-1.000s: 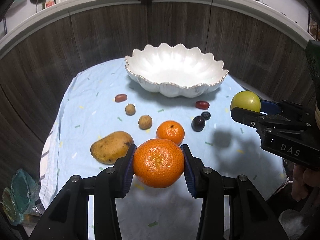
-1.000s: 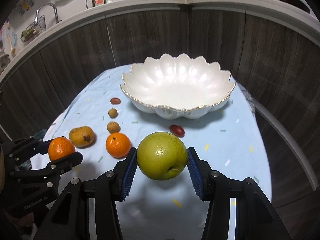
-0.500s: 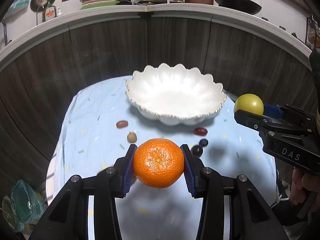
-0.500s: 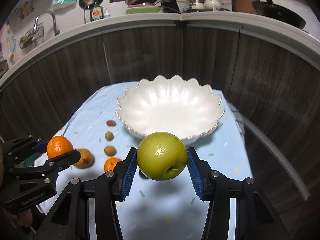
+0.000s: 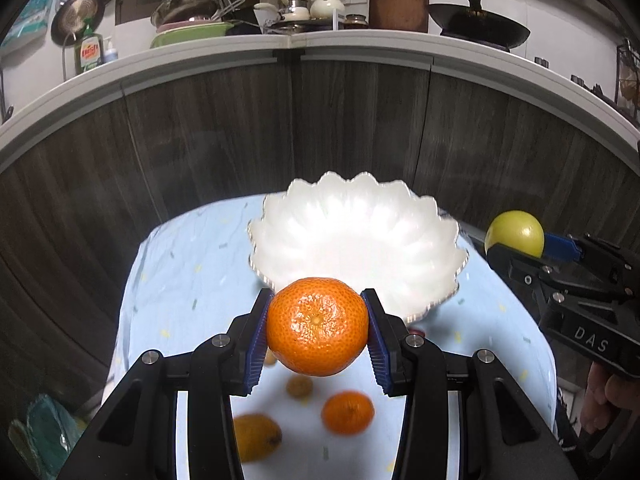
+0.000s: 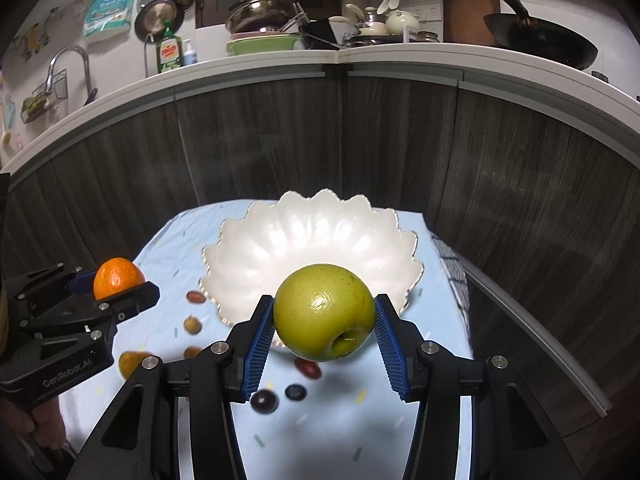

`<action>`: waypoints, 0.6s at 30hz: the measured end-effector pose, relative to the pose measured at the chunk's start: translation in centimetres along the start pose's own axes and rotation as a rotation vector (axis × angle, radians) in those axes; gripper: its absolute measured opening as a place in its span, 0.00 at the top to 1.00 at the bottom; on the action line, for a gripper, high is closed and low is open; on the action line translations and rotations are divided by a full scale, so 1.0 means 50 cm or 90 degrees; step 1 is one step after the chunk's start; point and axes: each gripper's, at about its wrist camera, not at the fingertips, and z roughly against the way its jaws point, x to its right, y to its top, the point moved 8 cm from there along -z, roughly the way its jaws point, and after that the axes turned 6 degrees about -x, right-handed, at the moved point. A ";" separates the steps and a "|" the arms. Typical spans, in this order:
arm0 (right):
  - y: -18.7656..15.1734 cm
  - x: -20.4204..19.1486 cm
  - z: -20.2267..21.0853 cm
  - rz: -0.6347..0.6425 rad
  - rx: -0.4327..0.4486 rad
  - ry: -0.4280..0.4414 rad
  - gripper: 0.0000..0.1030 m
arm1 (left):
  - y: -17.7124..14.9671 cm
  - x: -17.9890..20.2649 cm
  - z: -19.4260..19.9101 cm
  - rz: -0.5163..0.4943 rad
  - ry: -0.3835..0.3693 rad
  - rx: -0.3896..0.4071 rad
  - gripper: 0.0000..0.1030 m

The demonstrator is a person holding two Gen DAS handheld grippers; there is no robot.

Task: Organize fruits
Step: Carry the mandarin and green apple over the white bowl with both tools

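Observation:
My left gripper (image 5: 318, 330) is shut on a large orange mandarin (image 5: 317, 326), held in the air just in front of the white scalloped bowl (image 5: 420, 236). My right gripper (image 6: 324, 334) is shut on a green apple (image 6: 324, 312), also raised before the bowl (image 6: 248, 256). The bowl holds nothing. From the left wrist view the apple (image 5: 515, 233) shows at the right; from the right wrist view the mandarin (image 6: 118, 276) shows at the left. On the blue cloth (image 5: 192, 280) lie a smaller mandarin (image 5: 348, 412), a mango (image 5: 256, 436), and small fruits.
Small brown fruits (image 6: 192, 325), a red date (image 6: 307, 367), a dark plum (image 6: 264, 400) and a blueberry (image 6: 296, 392) lie in front of the bowl. A dark wood panel (image 6: 520, 208) curves behind the table. A kitchen counter (image 6: 360, 56) with dishes is above.
Both grippers have risen with their fruits and moved toward the bowl. The loose fruits on the cloth now sit lower in both views.

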 end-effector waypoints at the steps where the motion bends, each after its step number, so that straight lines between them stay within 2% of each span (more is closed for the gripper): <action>1: 0.005 0.003 -0.002 -0.004 0.001 -0.001 0.51 | 0.009 0.000 -0.003 0.000 -0.001 0.002 0.58; 10: 0.036 0.035 -0.038 -0.039 -0.004 -0.017 0.51 | 0.072 -0.010 -0.048 -0.002 0.003 0.013 0.58; 18: 0.048 0.061 -0.077 -0.070 -0.021 -0.028 0.51 | 0.082 -0.018 -0.104 0.017 -0.002 -0.013 0.58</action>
